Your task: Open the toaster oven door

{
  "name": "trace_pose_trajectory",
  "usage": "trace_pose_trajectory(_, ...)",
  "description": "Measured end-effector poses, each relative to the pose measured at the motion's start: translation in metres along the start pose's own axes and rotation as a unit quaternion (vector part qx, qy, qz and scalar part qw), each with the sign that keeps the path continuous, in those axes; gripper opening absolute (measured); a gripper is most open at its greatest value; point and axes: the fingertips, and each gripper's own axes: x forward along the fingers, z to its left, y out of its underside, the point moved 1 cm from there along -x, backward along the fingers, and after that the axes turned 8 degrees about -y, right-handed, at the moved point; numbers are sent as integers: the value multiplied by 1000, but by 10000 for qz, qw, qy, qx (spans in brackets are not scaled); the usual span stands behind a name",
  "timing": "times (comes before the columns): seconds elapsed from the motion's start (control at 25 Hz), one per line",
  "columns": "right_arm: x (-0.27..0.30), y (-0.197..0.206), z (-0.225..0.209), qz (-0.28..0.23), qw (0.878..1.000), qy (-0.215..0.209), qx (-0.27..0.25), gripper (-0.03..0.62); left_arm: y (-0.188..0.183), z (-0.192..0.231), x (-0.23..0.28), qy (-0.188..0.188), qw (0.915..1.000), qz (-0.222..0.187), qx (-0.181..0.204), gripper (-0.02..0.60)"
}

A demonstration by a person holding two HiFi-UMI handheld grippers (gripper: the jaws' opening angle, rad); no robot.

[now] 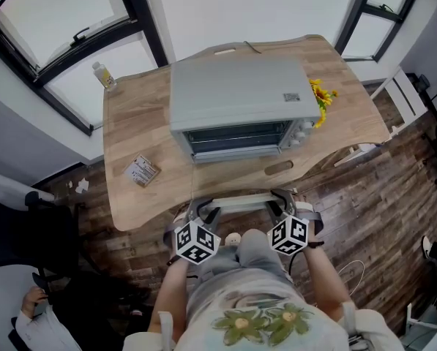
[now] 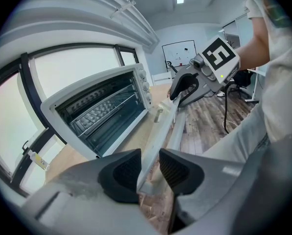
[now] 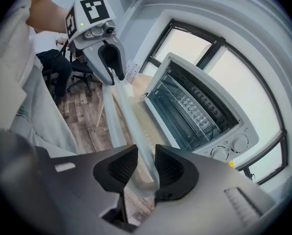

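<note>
Left gripper, head view: your left gripper (image 1: 203,209) sits at the left end of the door handle (image 1: 244,198), out in front of the toaster oven (image 1: 236,101).
Right gripper, head view: your right gripper (image 1: 280,205) is at the right end of the door handle.
Oven, head view: the toaster oven stands on the wooden table (image 1: 130,115), with its door swung down toward you.
Left gripper view: your pads pinch the door handle, which lies in front of the oven's open mouth.
Right gripper view: your pads clamp the same door handle. The knobs (image 3: 234,146) sit on the oven's front, beside the open mouth.
</note>
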Motion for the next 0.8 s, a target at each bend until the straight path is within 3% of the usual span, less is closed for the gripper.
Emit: trace_pose_trajectory(0.8,16,18,22,257,9990,-337,-158,129,22,-23,13,202,9989,354,232,133)
